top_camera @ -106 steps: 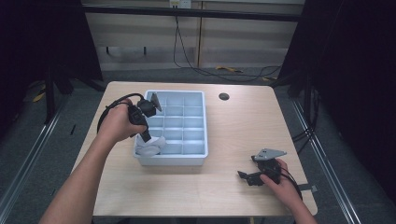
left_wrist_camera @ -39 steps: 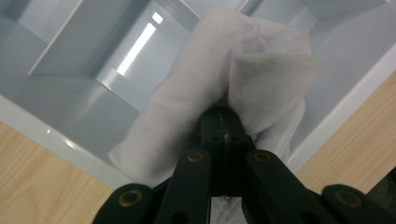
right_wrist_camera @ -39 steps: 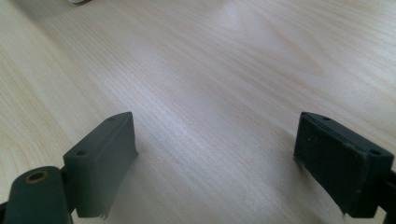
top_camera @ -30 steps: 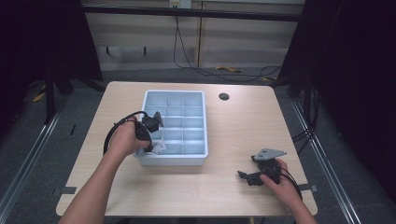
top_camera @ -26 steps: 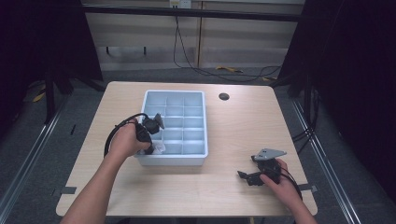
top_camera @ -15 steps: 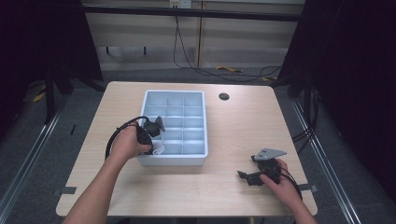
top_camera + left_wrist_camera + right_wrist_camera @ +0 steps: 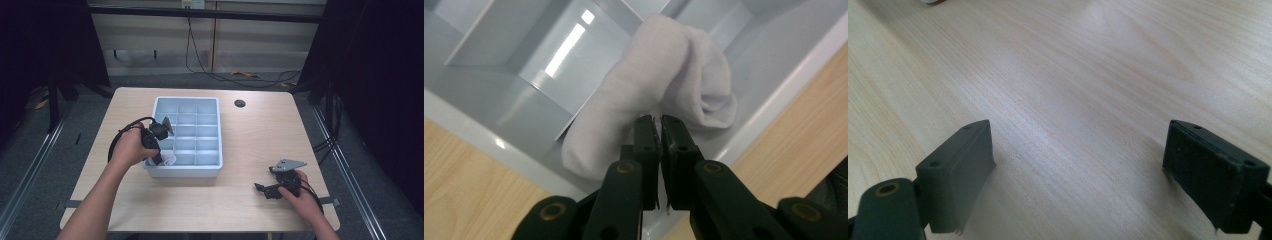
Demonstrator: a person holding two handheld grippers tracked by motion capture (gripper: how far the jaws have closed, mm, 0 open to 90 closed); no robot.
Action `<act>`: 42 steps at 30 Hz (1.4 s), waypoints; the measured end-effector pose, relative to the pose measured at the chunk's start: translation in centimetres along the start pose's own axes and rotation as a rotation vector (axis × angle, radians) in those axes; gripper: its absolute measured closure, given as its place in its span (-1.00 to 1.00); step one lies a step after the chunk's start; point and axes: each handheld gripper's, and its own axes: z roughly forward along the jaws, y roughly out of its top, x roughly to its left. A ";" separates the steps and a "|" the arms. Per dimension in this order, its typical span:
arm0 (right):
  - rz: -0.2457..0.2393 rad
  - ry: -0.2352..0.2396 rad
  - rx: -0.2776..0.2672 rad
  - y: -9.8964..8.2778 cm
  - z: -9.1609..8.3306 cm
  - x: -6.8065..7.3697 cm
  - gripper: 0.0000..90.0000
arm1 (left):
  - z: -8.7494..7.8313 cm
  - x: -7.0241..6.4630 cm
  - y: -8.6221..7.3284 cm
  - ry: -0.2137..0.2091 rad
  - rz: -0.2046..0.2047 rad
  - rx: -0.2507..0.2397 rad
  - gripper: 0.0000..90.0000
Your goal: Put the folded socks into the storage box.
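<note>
The left gripper (image 7: 658,122) has lifted slightly from the tray's (image 7: 216,131) near-left corner compartment, its jaws almost together with nothing visibly pinched. The white sock (image 7: 659,95) lies bunched there, seemingly placed. The right gripper (image 7: 1078,165) rests wide apart on the table (image 7: 250,200).

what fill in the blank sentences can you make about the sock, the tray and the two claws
The white sock lies in a ____ compartment of the grey divided tray.
The left claw has its jaws nearly ____, with no cloth between them.
The right claw has its jaws wide ____ over the bare wooden table.

Missing words: corner; shut; open
</note>
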 end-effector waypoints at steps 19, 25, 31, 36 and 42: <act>0.002 0.000 -0.001 0.0 0.0 0.0 -0.73 | -2.8 0.3 1.2 0.017 -0.005 -0.025 0.99; 0.002 0.000 -0.001 0.0 0.0 0.0 -0.73 | -2.5 0.6 1.9 0.013 -0.026 -0.024 1.00; 0.002 0.000 -0.001 0.0 0.0 0.0 -0.73 | -2.0 0.5 2.6 0.019 -0.021 -0.011 1.00; 0.002 0.000 -0.001 0.0 0.0 0.0 -0.73 | -1.2 0.3 3.1 0.026 -0.014 0.012 1.00; 0.001 0.000 0.000 0.0 0.0 0.0 -0.73 | 0.4 0.3 3.0 0.024 -0.024 0.025 1.00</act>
